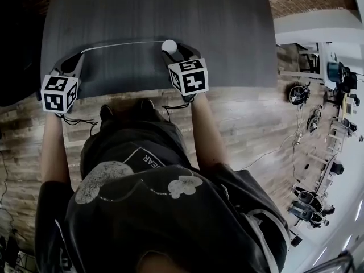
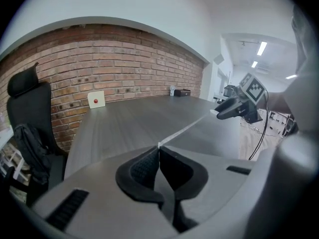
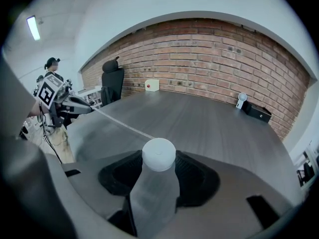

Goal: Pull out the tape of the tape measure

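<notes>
Left claw [image 2: 159, 151] pinched tight on tape [image 2: 187, 126]; right claw [image 3: 158, 158] clamps white tape measure [image 1: 169, 45]; tape seemingly taut.

Over table [image 1: 170, 10] (near edge), tape measure [image 1: 169, 45] right — tape [image 1: 119, 44] stretched left

Table [image 1: 142, 16] matt dark woodgrain; tape measure case [image 3: 158, 155] smooth white plastic; wall [image 3: 209, 49] rough brick.
</notes>
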Available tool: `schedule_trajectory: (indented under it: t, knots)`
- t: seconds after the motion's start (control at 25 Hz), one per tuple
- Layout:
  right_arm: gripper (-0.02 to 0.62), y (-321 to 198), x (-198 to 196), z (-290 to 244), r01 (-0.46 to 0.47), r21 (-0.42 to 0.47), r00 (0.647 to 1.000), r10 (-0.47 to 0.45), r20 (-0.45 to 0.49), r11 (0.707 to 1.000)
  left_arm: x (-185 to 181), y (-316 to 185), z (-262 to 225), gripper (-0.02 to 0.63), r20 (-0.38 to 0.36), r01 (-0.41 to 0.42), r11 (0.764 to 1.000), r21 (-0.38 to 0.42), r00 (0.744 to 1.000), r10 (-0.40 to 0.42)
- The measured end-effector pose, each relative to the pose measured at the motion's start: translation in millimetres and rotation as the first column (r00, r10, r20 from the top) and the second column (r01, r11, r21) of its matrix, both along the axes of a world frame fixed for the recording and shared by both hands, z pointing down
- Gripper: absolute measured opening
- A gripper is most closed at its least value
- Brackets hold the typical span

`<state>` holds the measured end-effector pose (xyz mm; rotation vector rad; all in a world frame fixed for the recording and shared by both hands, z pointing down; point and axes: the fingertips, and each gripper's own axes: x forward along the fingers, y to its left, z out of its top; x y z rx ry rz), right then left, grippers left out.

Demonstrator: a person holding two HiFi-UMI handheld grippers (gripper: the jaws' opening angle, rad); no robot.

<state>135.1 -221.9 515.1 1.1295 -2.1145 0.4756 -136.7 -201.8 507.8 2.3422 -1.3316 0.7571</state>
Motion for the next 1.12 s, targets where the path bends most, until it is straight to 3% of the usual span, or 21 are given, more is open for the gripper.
schedule_trajectory:
  t: [0.56,1.12]
  knots:
    - [0.227,-70.0,6.7,61.7,0.003,-0.078,1.0,-0.003,0.005,0.997,7.0,-80.0,53.4,0.012,0.125,0.061,0.994,-0.091,0.991,-0.05]
    - [0.227,-89.1,0.7,77.0,0.045,-0.103,0.999,-0.048,-0.024,0.994,1.5,-95.5,84.8,0.012,0.241,0.068,0.981,-0.179,0.97,-0.023]
